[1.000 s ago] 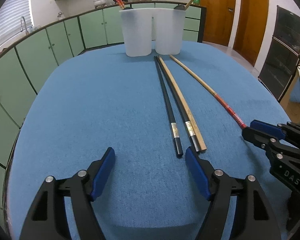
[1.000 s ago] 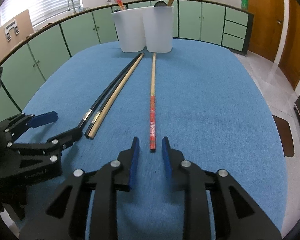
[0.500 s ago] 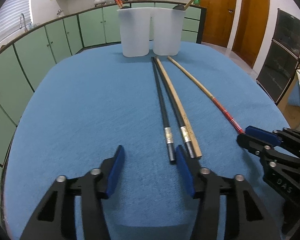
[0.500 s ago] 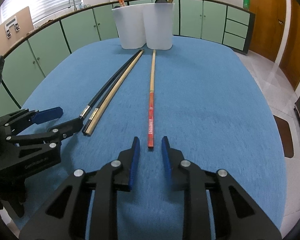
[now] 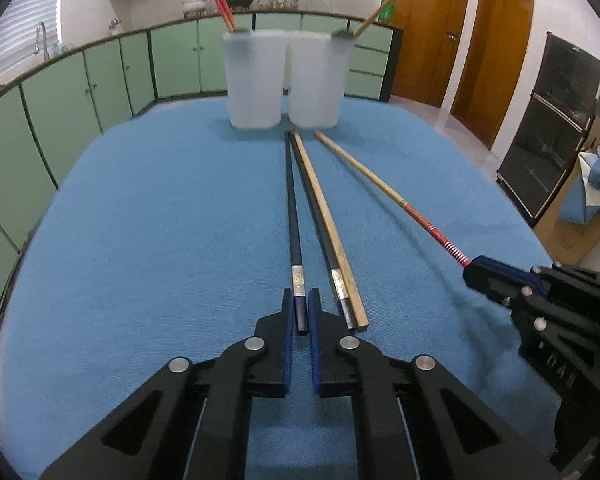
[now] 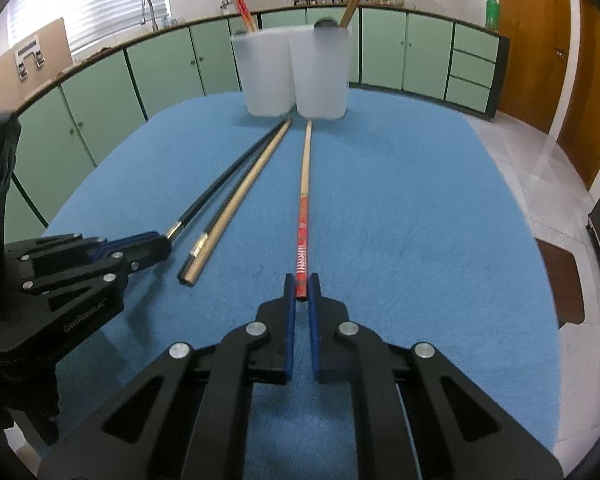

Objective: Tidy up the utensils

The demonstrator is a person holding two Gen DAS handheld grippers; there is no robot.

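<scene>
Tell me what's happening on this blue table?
A person is sorting chopsticks into two white cups. The left claw has shut on the end of a black chopstick; the right claw has shut on the red-handled chopstick. Both sticks lie on the blue cloth, not yet lifted.

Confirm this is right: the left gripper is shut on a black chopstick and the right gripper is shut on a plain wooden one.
Not quite. The left gripper does grip the black chopstick, but the right wrist view shows the right gripper shut on the red-handled chopstick, not a plain wooden one.
</scene>
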